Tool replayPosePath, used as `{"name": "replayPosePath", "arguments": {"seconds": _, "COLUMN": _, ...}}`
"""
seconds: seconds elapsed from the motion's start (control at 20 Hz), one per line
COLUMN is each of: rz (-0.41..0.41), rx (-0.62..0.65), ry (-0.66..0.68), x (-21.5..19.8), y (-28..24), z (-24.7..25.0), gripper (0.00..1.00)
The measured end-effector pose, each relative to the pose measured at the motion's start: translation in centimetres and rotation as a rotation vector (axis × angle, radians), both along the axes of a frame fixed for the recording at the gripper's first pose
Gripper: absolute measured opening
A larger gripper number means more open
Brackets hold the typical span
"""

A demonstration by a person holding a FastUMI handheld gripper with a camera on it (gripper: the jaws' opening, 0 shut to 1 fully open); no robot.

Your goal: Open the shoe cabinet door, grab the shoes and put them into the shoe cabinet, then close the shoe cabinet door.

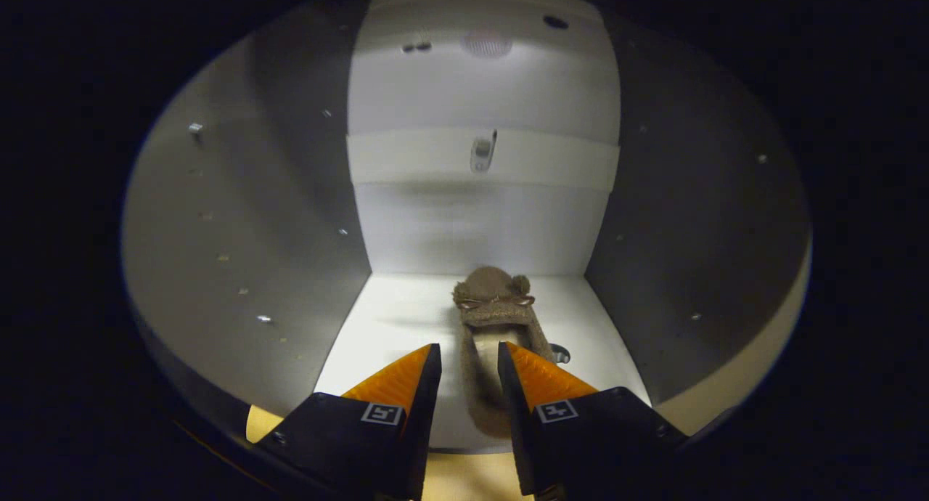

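My gripper (469, 367) is parted a narrow way, its fingers flanking the heel of a brown fuzzy slipper (490, 341); whether they press on it I cannot tell. The slipper lies on the white floor (392, 319) of the shoe cabinet, toe toward the back panel (479, 225). Grey side walls (239, 218) stand either side, studded with shelf pegs (264, 318).

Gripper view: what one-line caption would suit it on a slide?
Inside the shoe cabinet, the gripper has a fuzzy brown slipper between its jaws on the white shelf.
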State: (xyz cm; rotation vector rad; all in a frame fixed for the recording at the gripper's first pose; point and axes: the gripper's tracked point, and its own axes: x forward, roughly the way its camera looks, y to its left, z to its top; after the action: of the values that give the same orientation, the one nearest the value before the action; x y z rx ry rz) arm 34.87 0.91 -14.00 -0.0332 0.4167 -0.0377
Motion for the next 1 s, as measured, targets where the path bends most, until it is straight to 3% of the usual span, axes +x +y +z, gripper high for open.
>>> {"name": "replayPosePath", "arguments": {"seconds": 0.15, "rz": 0.024, "rx": 0.005, "ry": -0.143, "x": -5.2, "y": 1.5, "z": 4.9, "gripper": 0.53}}
{"name": "replayPosePath", "arguments": {"seconds": 0.25, "rz": 0.039, "rx": 0.016, "ry": -0.238, "x": -8.9, "y": 2.3, "z": 8.1, "gripper": 0.64}}
{"name": "replayPosePath", "arguments": {"seconds": 0.4, "rz": 0.05, "rx": 0.041, "ry": -0.356, "x": -14.8, "y": 2.2, "z": 12.0, "gripper": 0.92}}
{"name": "replayPosePath", "arguments": {"seconds": 0.5, "rz": 0.05, "rx": 0.045, "ry": -0.417, "x": -18.8, "y": 1.5, "z": 13.8, "gripper": 0.99}}
{"name": "replayPosePath", "arguments": {"seconds": 0.8, "rz": 0.056, "rx": 0.032, "ry": -0.525, "x": -32.4, "y": -1.9, "z": 16.8, "gripper": 0.98}}
{"name": "replayPosePath", "arguments": {"seconds": 1.0, "rz": 0.008, "rx": 0.012, "ry": -0.455, "x": -39.4, "y": -7.2, "z": 15.1, "gripper": 0.98}}
